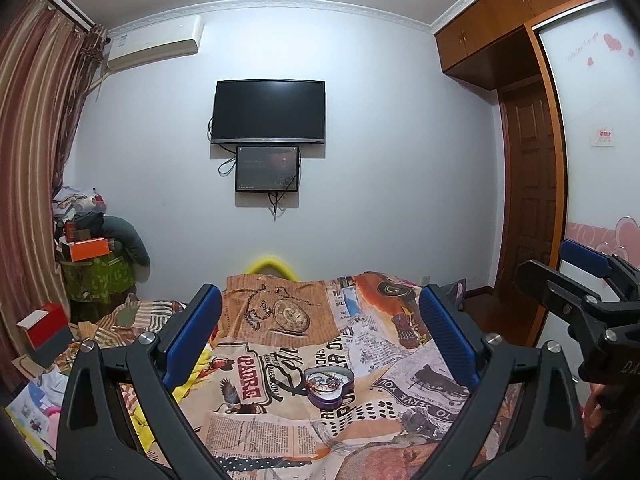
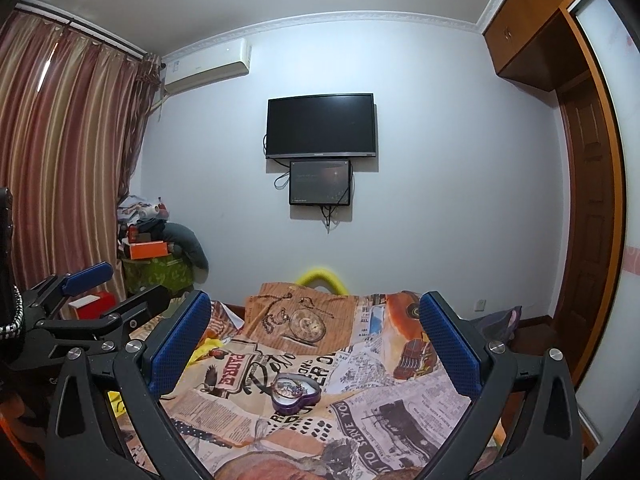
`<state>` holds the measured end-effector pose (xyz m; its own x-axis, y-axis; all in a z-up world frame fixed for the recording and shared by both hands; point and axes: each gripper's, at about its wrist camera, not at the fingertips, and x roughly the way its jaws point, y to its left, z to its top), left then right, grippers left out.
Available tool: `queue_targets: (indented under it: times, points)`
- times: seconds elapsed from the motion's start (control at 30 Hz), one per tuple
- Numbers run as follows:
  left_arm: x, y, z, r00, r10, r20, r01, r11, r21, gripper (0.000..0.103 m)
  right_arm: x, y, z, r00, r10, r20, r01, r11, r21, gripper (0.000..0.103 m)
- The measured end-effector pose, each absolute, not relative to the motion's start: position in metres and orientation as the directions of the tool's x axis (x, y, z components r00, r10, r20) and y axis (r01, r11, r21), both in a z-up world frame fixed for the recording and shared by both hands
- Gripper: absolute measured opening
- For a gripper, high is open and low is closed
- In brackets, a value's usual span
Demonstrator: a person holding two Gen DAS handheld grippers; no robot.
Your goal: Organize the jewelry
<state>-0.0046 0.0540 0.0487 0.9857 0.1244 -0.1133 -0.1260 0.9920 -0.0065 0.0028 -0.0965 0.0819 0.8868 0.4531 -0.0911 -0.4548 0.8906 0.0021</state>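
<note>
Two grippers, left gripper (image 1: pixel 320 332) and right gripper (image 2: pixel 316 332), spread wide, empty, heart-shaped box (image 1: pixel 329 387) mid-bedspread (image 1: pixel 400 360)

Heart-shaped jewelry box (image 1: pixel 329 387) on the bedspread (image 1: pixel 280 420), between both pairs of gripper fingers.

The box holds tangled jewelry (image 1: pixel 326 381) and lies on the bed ahead of the left gripper (image 1: pixel 320 340) and the right gripper (image 2: pixel 316 340), both with jaws spread wide and apart from it. Beyond the bed stands the wall, with a television (image 1: pixel 269 112) above a smaller screen (image 1: pixel 267 168). An air conditioner (image 1: pixel 156 44) hangs upper left, beside the curtains (image 1: pixel 36 140). A wardrobe (image 1: pixel 532 80) stands right.
</note>
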Motion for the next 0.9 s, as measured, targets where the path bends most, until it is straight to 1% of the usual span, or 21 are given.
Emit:
queue_targets:
  times: [0.9]
  points:
    - [0.007, 0.066, 0.042, 0.981, 0.116, -0.156, -0.122, 0.992, -0.034, 0.100, 0.005, -0.099, 0.083, 0.878, 0.462, -0.124, -0.462, 0.886, 0.027, 0.103]
